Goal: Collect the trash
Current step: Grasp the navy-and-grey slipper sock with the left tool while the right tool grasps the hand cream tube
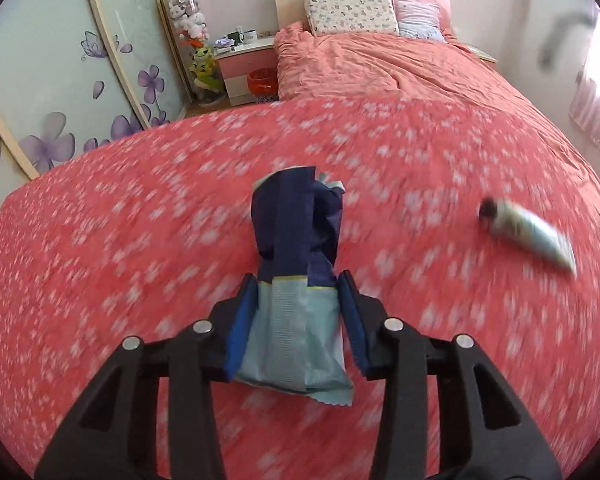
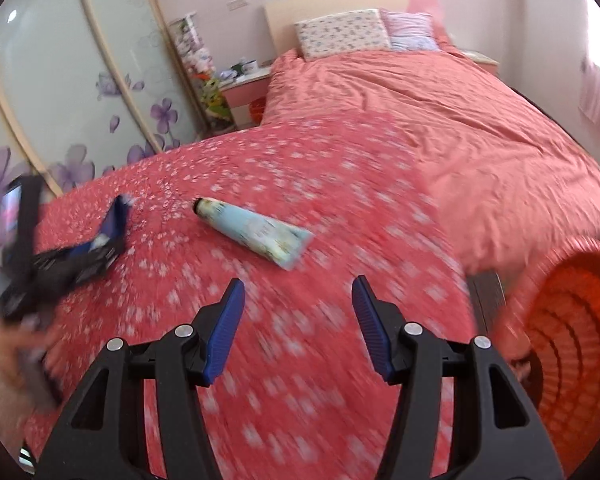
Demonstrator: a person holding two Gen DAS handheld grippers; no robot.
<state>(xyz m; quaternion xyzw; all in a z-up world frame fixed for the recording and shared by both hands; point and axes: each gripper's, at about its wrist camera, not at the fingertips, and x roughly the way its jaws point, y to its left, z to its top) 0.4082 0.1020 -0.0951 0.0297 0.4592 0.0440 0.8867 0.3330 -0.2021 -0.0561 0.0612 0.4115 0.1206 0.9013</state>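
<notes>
No print is readable. My left gripper (image 1: pixel 298 280) clamps a blue wrapper (image 1: pixel 296 240), pointing ahead; my right gripper (image 2: pixel 298 286) gapes empty above the bed (image 2: pixel 320 340), its tube (image 2: pixel 256 234) lying diagonally.

the wrapper (image 1: pixel 296 248) looks like thin crinkled plastic film, faintly glossy. the bedspread (image 1: pixel 140 220) is matt printed cloth, the quilt (image 2: pixel 440 120) rumpled cloth. the tube (image 2: pixel 256 232) looks like smooth plastic. the basket (image 2: pixel 572 340) at lower right is orange ribbed plastic. gripper pads (image 2: pixel 228 328) are ridged blue, arms matt black.
</notes>
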